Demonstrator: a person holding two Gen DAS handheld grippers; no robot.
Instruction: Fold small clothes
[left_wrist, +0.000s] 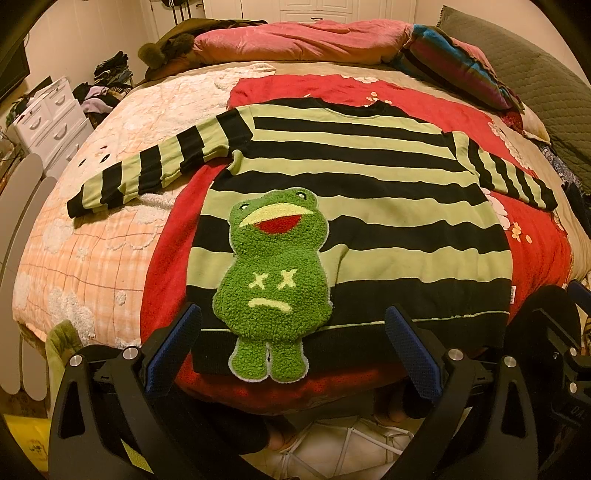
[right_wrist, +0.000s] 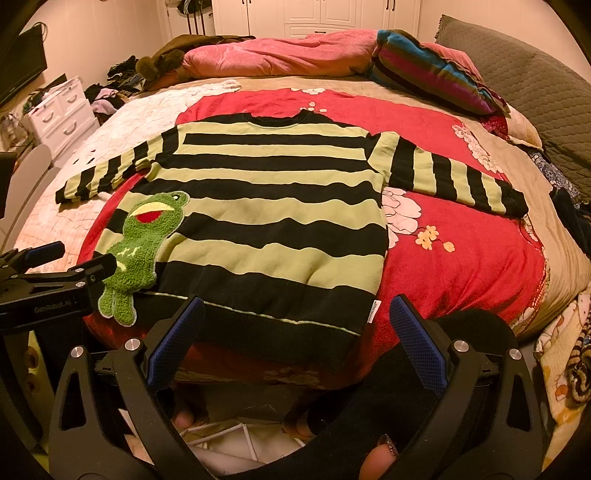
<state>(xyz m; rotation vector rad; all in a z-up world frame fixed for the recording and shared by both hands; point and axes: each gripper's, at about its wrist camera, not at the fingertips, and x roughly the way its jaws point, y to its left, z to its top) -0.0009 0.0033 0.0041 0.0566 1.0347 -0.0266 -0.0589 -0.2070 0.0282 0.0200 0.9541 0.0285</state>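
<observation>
Black-framed left tool (left_wrist: 291, 350) and right tool (right_wrist: 295, 343) hover wide apart-jawed just above the striped sweater's (right_wrist: 273, 206) hem

The sweater's (left_wrist: 351, 206) tiny white side label (right_wrist: 372, 312) is too small to read.

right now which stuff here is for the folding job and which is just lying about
For the job:
- striped sweater
- left gripper
- right gripper

Lying about:
- red blanket
- pink duvet
- striped pillow
- white drawers
</observation>
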